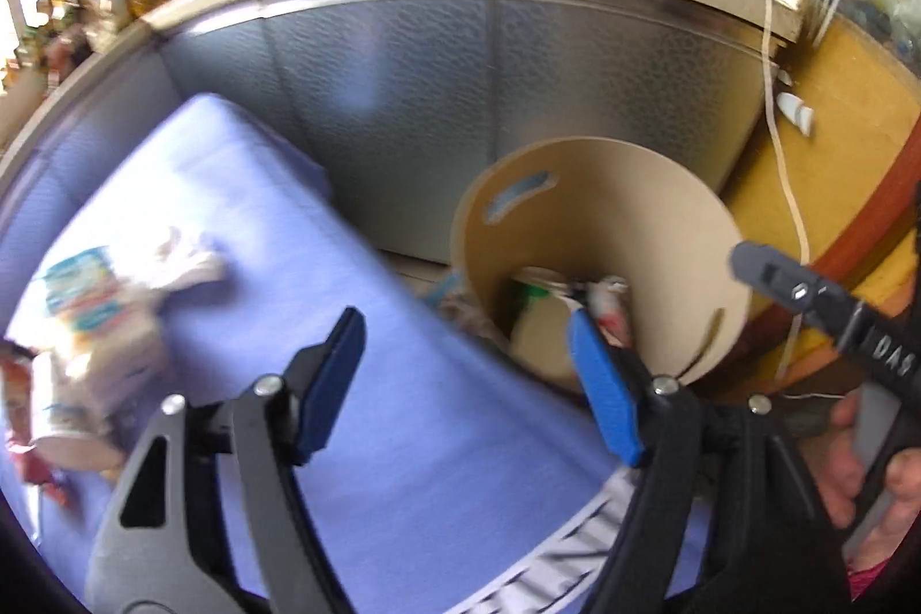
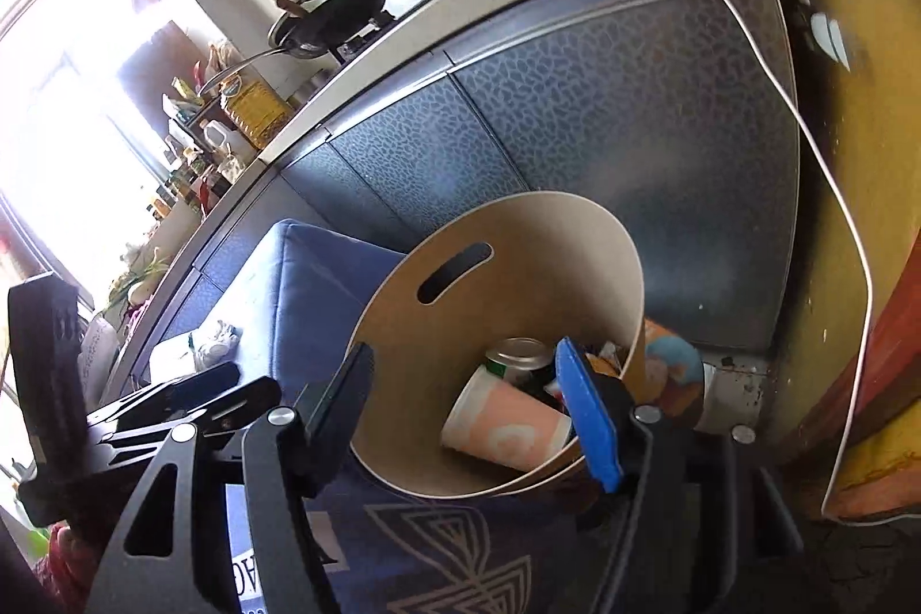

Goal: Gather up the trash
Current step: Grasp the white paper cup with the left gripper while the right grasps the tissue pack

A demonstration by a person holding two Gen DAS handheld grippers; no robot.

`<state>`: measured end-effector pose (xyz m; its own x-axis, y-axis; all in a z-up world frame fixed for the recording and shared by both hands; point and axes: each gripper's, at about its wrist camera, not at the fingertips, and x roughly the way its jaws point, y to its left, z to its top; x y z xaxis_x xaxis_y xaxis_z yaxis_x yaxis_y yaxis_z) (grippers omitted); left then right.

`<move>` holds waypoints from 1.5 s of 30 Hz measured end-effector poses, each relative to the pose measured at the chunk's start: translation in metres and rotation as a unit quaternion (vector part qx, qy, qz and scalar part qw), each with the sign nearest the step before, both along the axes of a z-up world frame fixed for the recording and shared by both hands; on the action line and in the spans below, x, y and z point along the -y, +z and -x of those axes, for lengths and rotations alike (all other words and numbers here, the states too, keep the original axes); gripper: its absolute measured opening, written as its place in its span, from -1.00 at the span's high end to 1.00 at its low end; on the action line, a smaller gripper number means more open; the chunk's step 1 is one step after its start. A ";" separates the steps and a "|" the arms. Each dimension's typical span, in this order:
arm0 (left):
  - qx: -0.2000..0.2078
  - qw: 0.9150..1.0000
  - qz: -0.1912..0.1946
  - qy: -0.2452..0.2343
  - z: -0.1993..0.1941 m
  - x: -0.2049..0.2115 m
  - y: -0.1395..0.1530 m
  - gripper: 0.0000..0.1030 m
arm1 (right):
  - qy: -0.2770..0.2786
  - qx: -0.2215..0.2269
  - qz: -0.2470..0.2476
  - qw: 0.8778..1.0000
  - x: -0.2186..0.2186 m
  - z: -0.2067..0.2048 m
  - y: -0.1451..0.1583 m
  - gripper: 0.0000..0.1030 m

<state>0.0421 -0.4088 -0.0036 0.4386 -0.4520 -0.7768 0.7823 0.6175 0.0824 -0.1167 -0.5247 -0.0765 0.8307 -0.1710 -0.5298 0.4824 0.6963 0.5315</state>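
A: What's the biggest thing in sight?

B: The blue cloth-covered surface, filling the left wrist view from about seven to nine o'clock, with the grey textured cabinet fronts behind it at twelve.

A: And the bin?

B: A tan round bin with a slot handle, standing at the cloth's edge; in the left wrist view it sits at about three o'clock, in the right wrist view near centre. Inside it lie a pale orange paper cup on its side and a can behind it at twelve o'clock.

A: Any trash still out?

B: Yes, a blurred heap of wrappers and paper on the cloth at nine o'clock in the left wrist view.

A: The left gripper?

B: The left gripper has its jaws spread wide with nothing between them, poised over the cloth beside the bin.

A: The right one?

B: The right gripper also has its jaws standing apart and empty, pointing down into the bin's mouth, the blue pad over the rim at four o'clock.
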 end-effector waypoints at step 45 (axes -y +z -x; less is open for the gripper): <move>0.009 0.987 0.064 0.149 -0.102 -0.229 -0.004 0.93 | 0.303 -0.077 0.333 0.889 -0.241 -0.222 0.042 0.34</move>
